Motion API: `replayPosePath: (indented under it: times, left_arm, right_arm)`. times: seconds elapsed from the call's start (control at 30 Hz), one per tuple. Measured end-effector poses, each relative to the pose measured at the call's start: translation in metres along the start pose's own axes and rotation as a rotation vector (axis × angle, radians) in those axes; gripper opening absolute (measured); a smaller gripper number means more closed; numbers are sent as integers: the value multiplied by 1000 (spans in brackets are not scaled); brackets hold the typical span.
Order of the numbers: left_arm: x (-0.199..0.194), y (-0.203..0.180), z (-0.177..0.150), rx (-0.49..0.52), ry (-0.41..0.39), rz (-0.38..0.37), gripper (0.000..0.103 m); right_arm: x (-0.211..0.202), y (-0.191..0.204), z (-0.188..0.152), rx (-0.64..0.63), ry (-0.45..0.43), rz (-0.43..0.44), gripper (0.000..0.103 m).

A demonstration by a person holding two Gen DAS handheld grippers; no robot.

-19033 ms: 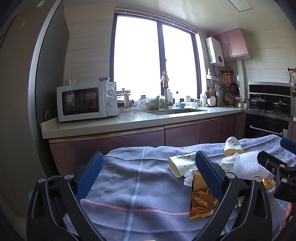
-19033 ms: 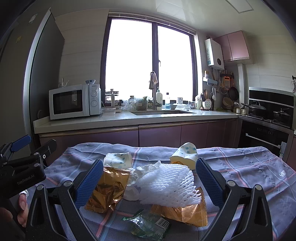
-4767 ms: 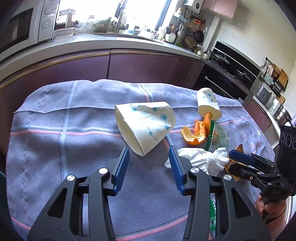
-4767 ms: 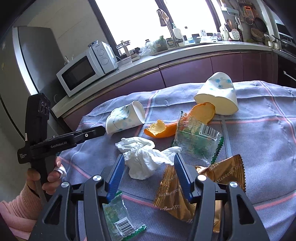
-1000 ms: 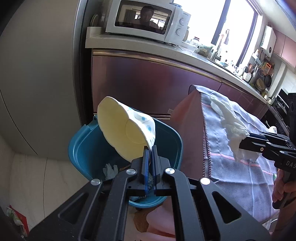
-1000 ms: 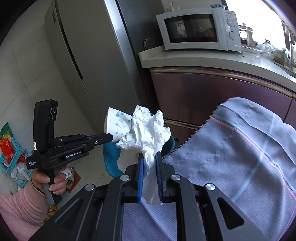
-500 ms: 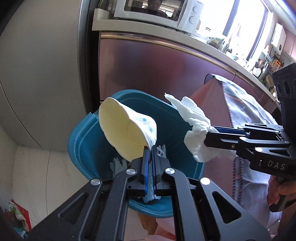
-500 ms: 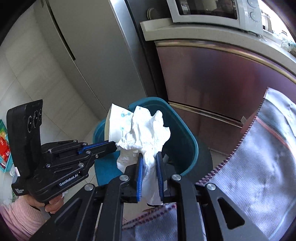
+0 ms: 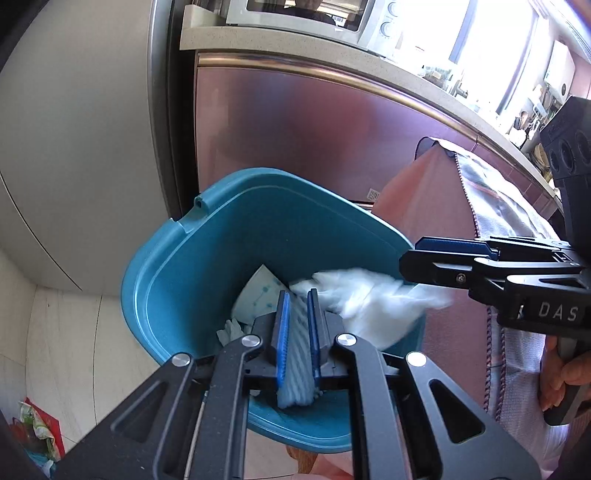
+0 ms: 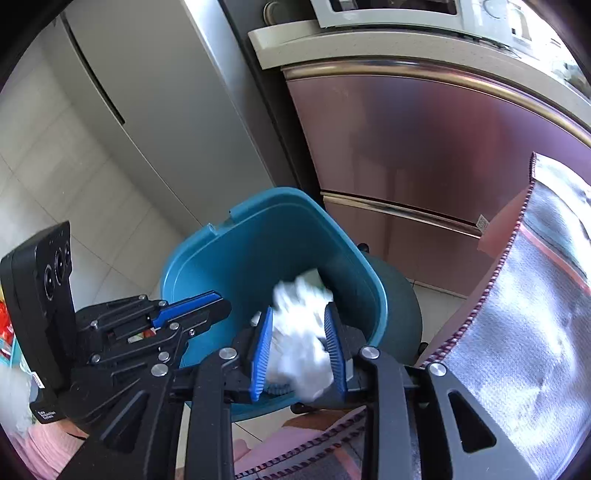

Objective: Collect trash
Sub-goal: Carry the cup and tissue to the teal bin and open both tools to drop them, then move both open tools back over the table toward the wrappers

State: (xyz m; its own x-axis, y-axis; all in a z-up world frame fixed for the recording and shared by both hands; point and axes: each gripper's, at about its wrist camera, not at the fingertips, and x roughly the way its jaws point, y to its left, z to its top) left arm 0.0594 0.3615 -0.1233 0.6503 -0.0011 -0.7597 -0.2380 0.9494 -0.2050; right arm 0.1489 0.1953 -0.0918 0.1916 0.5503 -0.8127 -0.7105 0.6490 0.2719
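A teal trash bin (image 9: 192,280) stands on the floor beside the table; it also shows in the right wrist view (image 10: 207,266). My left gripper (image 9: 297,295) is open a little over the bin's mouth. The paper cup (image 9: 258,299) lies inside the bin below it. My right gripper (image 10: 299,314) is open over the bin. The crumpled white tissue (image 10: 299,332) is blurred between its jaws, dropping free. In the left wrist view the tissue (image 9: 365,302) hangs just under the right gripper (image 9: 417,251).
The steel fridge (image 10: 155,110) rises behind the bin, next to mauve cabinets (image 10: 424,147) with a microwave (image 9: 306,11) on the counter. The table's grey cloth edge (image 10: 524,295) hangs at the right. Small litter (image 9: 33,432) lies on the tiled floor.
Both grippers have opened over the bin. The cup has left my left gripper and lies in the bin. The tissue has slipped from my right gripper's grip and falls.
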Motion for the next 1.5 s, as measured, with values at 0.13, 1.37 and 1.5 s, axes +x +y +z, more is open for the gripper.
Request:
replayPosePath:
  times: [0.13,1.37,1.5]
  left_arm:
    - [-8,-3,1,3,-20,-6,11]
    - [-98,-240,-57,425,-84,-569,47]
    - [-90,-279,-76,482,-17,-643,47]
  right_arm:
    - [-8,-2,-4,7,-19,9,29]
    - [-256,-97,-195,216,-413,-232,46]
    - [-283,-130,-231,321,-450,-308,46]
